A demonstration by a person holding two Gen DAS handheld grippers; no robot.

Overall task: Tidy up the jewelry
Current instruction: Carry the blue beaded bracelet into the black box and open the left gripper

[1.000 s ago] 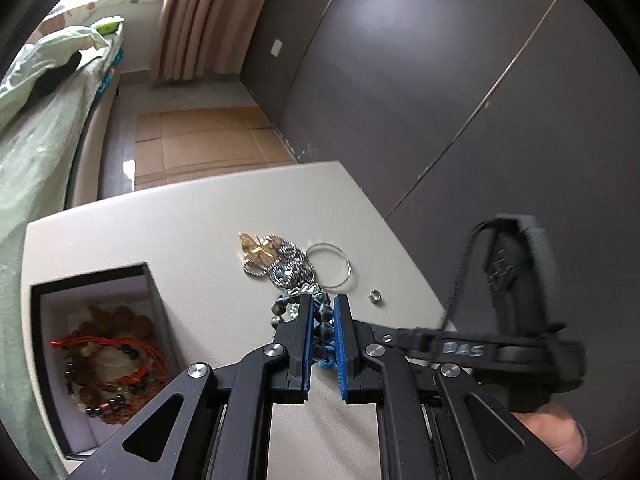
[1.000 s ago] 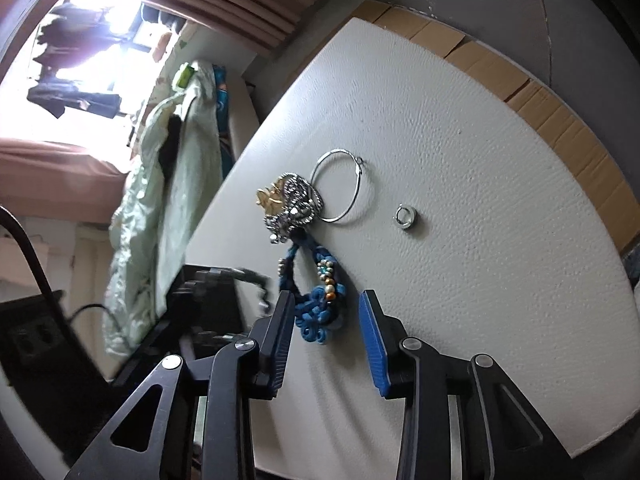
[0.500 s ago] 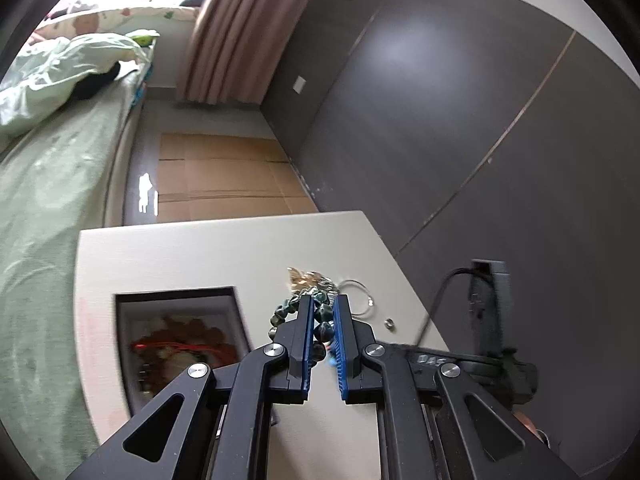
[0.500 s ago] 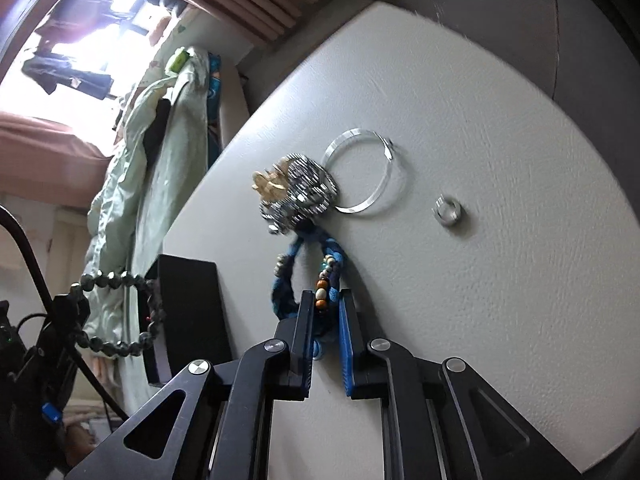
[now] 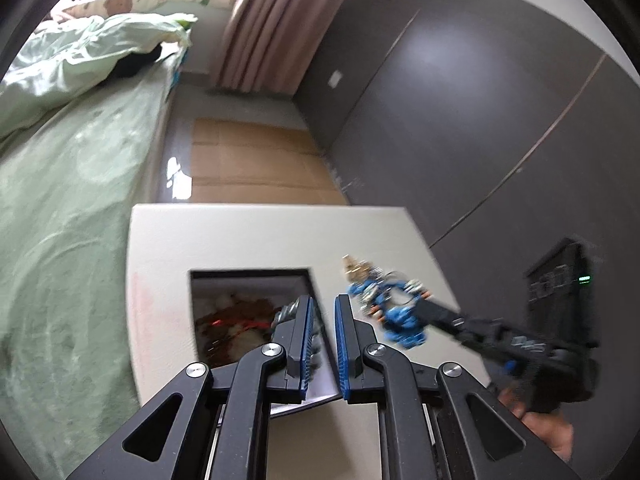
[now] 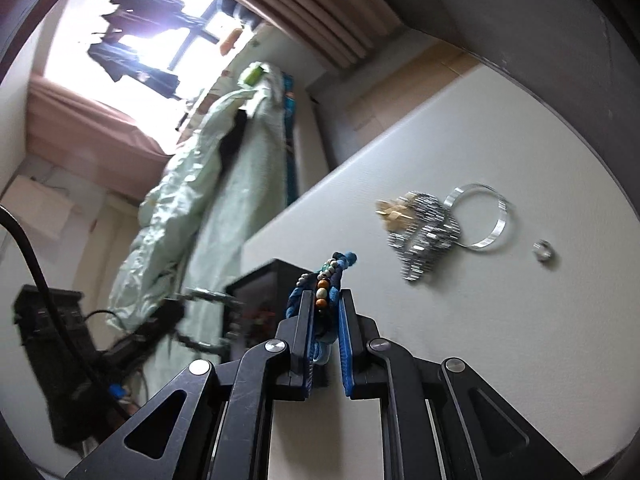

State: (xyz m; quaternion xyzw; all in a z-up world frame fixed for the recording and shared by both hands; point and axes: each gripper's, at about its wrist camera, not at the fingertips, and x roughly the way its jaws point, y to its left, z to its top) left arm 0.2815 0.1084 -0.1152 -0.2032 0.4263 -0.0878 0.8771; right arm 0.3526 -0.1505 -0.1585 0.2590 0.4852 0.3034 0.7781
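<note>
My left gripper (image 5: 322, 312) is over the open black jewelry box (image 5: 224, 276). Its jaws stand a little apart, and the grey bead bracelet (image 5: 290, 312) hangs at the left finger above the box; the grip is unclear. My right gripper (image 6: 324, 300) is shut on the blue beaded bracelet (image 6: 326, 276) and holds it above the white table (image 6: 480, 340). It also shows in the left wrist view (image 5: 394, 312). A silver chain pile (image 6: 426, 228), a gold piece (image 6: 390, 210), a silver bangle (image 6: 484, 216) and a small ring (image 6: 543, 250) lie on the table.
The box holds red cord and brown bead bracelets (image 5: 236, 320). A bed with a green cover (image 5: 60, 200) runs along the table's left. A dark wall (image 5: 480, 120) is to the right. Cardboard (image 5: 248, 160) covers the floor beyond.
My left gripper carried the grey bead bracelet from the pile to above the box and its jaws widened slightly. My right gripper closed on the blue bracelet and lifted it off the table.
</note>
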